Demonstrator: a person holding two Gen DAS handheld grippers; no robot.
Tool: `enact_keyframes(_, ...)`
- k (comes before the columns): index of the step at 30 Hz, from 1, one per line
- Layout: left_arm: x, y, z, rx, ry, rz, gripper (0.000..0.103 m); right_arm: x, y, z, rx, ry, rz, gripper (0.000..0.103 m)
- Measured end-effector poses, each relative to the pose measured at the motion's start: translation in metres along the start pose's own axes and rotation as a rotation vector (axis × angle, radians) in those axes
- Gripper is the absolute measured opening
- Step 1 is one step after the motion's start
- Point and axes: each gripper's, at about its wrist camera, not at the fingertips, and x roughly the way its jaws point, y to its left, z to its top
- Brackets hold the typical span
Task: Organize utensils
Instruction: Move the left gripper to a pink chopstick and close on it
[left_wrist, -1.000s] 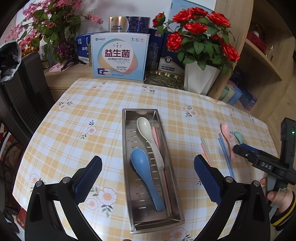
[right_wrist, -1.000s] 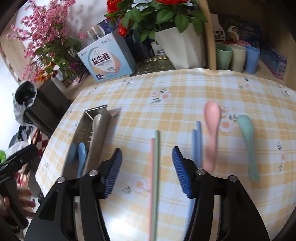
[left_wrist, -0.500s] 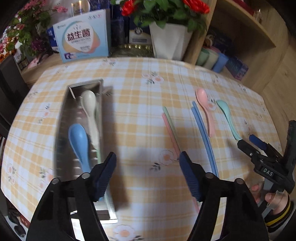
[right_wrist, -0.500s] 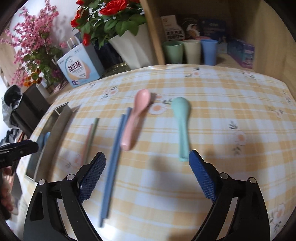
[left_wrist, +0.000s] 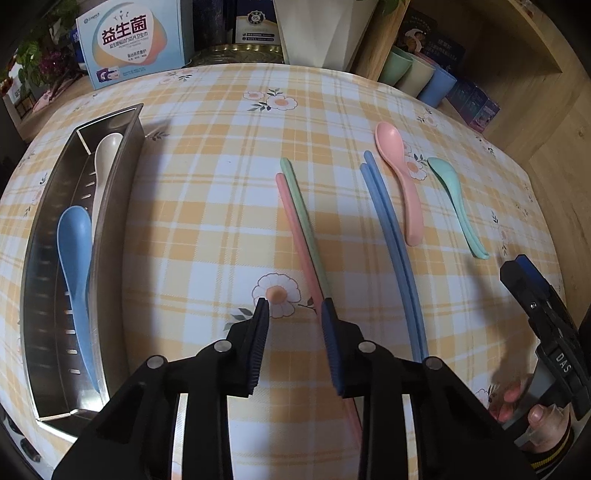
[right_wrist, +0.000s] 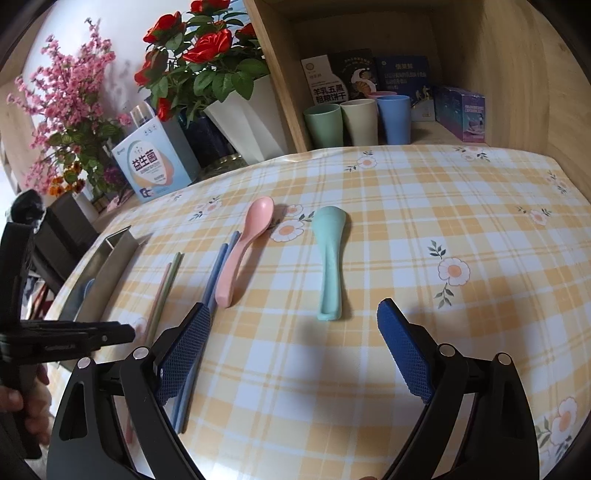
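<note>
Pink and green chopsticks lie mid-table, right of the tray. The left gripper, its jaws just narrowed but gripping nothing, should straddle both sticks before clamping. The right gripper gapes wide before the green spoon.

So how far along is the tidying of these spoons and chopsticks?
Partly done: a blue spoon and a white spoon already lie in the metal tray. In hand: nothing yet; the left gripper has been closing beside the pink and green chopsticks, and the right gripper is open before the mint spoon. Left on the table: those, the blue chopsticks and the pink spoon.
</note>
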Motion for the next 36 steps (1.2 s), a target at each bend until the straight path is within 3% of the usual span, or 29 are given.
enact_keyframes(10,0.012,-0.007,0.005,0.017,0.004,0.035,0.028,0.002,0.004,-0.003,-0.020,0.009,-0.001,0.089)
enact_keyframes(21,0.008,-0.003,-0.001,-0.002,-0.010,0.083,0.026,0.003,-0.011,-0.004,0.063,0.019,0.020,0.089)
enact_keyframes(24,0.008,-0.005,-0.006,-0.022,0.017,0.081,0.025,0.003,-0.012,-0.004,0.071,0.022,0.025,0.089)
enact_keyframes(29,0.009,-0.018,-0.012,0.045,0.009,0.136,0.024,0.004,-0.016,-0.004,0.096,0.026,0.032,0.089)
enact_keyframes(33,0.009,-0.017,-0.014,0.055,-0.012,0.140,0.020,0.005,-0.020,-0.005,0.117,0.029,0.048,0.089)
enact_keyframes(36,0.007,-0.015,-0.018,0.035,-0.030,0.149,0.011,0.006,-0.023,-0.004,0.130,0.032,0.058,0.089)
